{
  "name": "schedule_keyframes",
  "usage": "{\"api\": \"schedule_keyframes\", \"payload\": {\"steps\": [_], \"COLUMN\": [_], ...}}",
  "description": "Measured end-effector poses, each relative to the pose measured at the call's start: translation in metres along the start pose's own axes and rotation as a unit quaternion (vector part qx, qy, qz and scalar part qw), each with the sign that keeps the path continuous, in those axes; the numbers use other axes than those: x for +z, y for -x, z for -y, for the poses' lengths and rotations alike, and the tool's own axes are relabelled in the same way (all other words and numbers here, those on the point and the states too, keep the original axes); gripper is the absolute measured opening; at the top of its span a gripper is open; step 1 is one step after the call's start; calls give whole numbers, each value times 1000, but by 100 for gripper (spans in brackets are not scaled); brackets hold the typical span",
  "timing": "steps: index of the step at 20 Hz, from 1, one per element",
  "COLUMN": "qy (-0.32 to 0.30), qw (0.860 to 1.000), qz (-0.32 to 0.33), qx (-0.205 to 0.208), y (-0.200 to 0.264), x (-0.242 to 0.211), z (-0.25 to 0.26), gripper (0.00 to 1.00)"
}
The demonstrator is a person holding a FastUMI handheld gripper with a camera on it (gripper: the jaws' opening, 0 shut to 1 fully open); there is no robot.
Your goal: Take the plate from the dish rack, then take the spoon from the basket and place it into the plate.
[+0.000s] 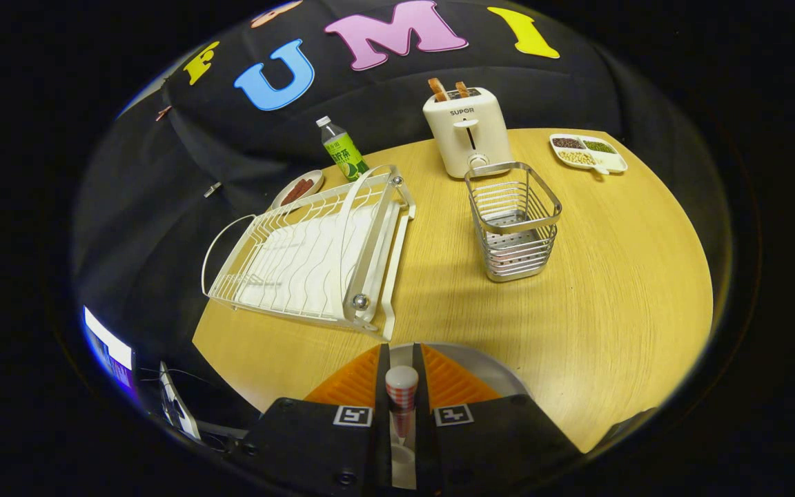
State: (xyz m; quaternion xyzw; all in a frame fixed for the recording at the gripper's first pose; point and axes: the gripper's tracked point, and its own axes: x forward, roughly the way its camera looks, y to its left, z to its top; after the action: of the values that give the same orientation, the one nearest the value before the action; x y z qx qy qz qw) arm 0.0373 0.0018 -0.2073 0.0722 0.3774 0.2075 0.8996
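Note:
My gripper [401, 351] is shut on the spoon [401, 384]. Its red-and-white checked handle with a white end stands between the two fingers and points forward. The grey plate [496, 373] lies on the table right under the fingers, by the near edge, and they hide most of it. Ahead and to the left of the fingers sits the white wire dish rack [315, 248] with nothing in it. Ahead and slightly to the right stands the metal wire basket [513, 221], which looks empty.
A round wooden table [611, 290] carries everything. Beyond the basket stands a white toaster [468, 131] with toast in it. A divided snack dish [587, 152] is at the far right. A green bottle [344, 150] and a small plate [299, 188] sit behind the rack.

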Motion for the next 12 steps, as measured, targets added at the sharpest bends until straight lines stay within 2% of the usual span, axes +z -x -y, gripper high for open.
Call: {"api": "schedule_keyframes", "payload": {"steps": [2,3,5,6,7,12], "qy": [-4,-5,-8,-6,-3,30], "qw": [1000,1000,999,999,998,985], "qz": [5,13,25,38,50,155], "qx": [-7,-14,-27,-37,-39,-75], "y": [0,2,7,11,16,66], "x": [1,5,10,16,21,76], "z": [3,5,10,14,12,8], "gripper": [19,28,68,76,99,99]}}
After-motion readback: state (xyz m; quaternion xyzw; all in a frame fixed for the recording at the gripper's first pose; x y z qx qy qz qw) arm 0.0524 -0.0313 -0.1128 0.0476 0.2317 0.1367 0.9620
